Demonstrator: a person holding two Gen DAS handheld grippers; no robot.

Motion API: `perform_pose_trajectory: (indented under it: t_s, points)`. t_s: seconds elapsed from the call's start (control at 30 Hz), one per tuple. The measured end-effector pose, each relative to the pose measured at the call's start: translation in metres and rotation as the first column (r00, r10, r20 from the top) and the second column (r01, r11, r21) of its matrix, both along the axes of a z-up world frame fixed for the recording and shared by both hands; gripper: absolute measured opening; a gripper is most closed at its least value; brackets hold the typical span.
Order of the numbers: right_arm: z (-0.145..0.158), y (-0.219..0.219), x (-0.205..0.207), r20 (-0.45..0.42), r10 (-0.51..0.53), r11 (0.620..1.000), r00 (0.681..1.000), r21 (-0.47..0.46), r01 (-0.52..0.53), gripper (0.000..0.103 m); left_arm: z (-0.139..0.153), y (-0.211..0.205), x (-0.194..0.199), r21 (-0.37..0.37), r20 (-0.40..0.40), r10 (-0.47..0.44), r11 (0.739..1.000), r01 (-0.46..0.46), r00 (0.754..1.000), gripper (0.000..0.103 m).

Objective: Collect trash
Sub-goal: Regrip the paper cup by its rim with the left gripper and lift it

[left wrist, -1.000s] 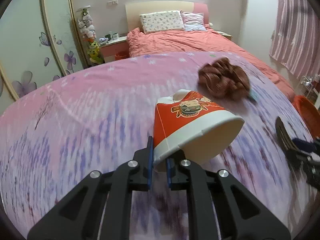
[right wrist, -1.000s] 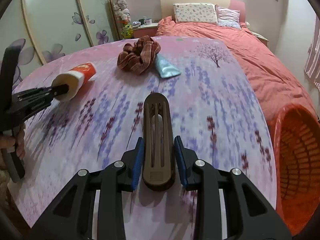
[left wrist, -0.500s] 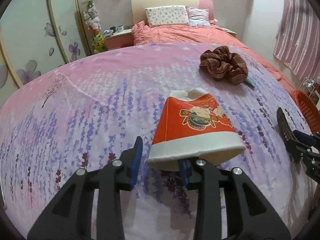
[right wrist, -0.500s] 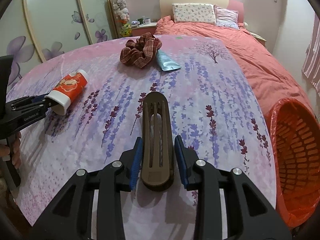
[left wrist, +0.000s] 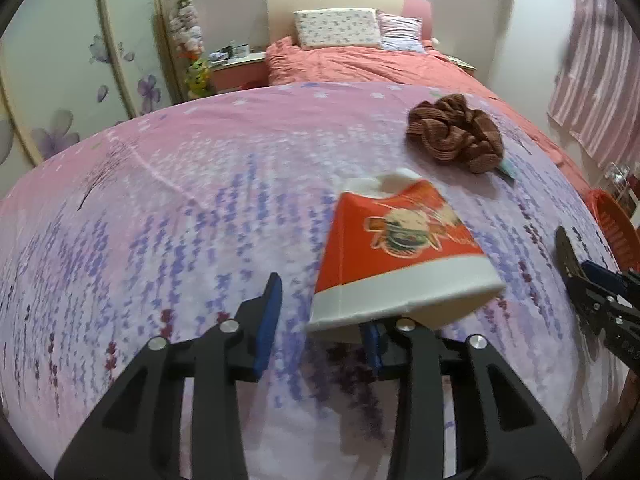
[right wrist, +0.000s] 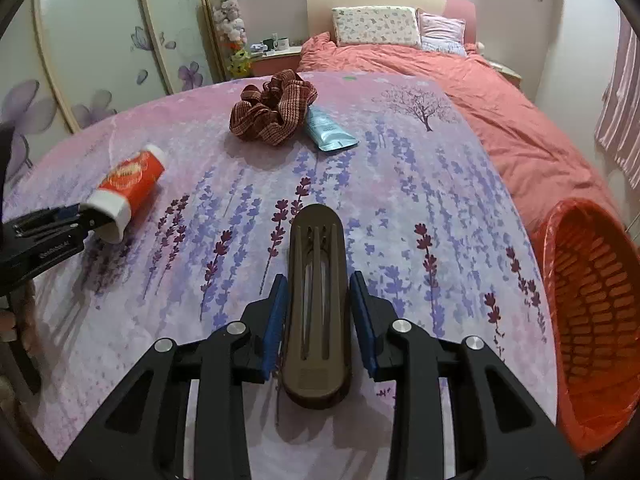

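1. At the near-left part of the cloth-covered surface [right wrist: 400, 200], the red-and-white paper cup [left wrist: 400, 248] lies on its side, mouth towards the left gripper [left wrist: 320, 332]; its rim sits between the jaws, which have just been closing a little; one finger is tucked at the mouth while the other stands clear of the cup wall, so the cup is released, not gripped.
2. The step in hand looks like re-taking the cup; the next move calls for closing the jaws onto the rim wall, gently, since thin paper will likely buckle or roll away, then lifting before carrying.
3. Towards the far edge, about the middle, a bunched brown ribbed cloth [right wrist: 272, 108] lies with a light blue tube [right wrist: 328, 130] touching its right side; whether either counts as trash I cannot tell; neither is being handled.
4. Near the front edge, right of centre, the right gripper [right wrist: 318, 292] is clenched on a brown slotted plastic piece [right wrist: 316, 312], which points forward along the fingers; it seems to be held just off the cloth, judging by its shadow.
5. Beyond the right edge, lower than the surface, stands an orange slatted basket [right wrist: 592, 300] with a red liner; it is probably where the trash goes.
6. For the right hand the next move would be to swing right over the basket mouth and only then let go; the cup has the whole width of the surface to cross.
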State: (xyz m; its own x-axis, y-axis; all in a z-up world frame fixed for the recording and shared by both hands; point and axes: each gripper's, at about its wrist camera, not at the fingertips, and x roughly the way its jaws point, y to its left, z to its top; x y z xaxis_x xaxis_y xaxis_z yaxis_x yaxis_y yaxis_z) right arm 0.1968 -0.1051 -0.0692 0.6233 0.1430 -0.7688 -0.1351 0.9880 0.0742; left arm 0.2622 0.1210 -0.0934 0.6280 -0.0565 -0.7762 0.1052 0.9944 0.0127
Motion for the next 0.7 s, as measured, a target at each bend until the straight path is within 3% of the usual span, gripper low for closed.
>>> perform_pose_trajectory:
  t_s: [0.03,0.2,0.7]
  points:
    - [0.0,0.0,0.0,0.0,-0.001,1.0,1.0,0.0,0.001,0.033,0.0,-0.004,0.0,0.003,0.001,-0.02,1.0,0.02,1.0,0.018]
    - [0.001,0.0,-0.005,-0.001,-0.011,1.0,1.0,0.026,0.011,0.031,0.007,-0.015,-0.004,0.008,0.037,-0.05,0.999,0.05,0.998,0.006]
    - [0.05,-0.019,-0.023,0.107,-0.024,0.998,0.994,0.061,0.018,0.031,0.05,-0.022,-0.022,-0.035,0.131,-0.043,0.998,0.048,0.99,0.004]
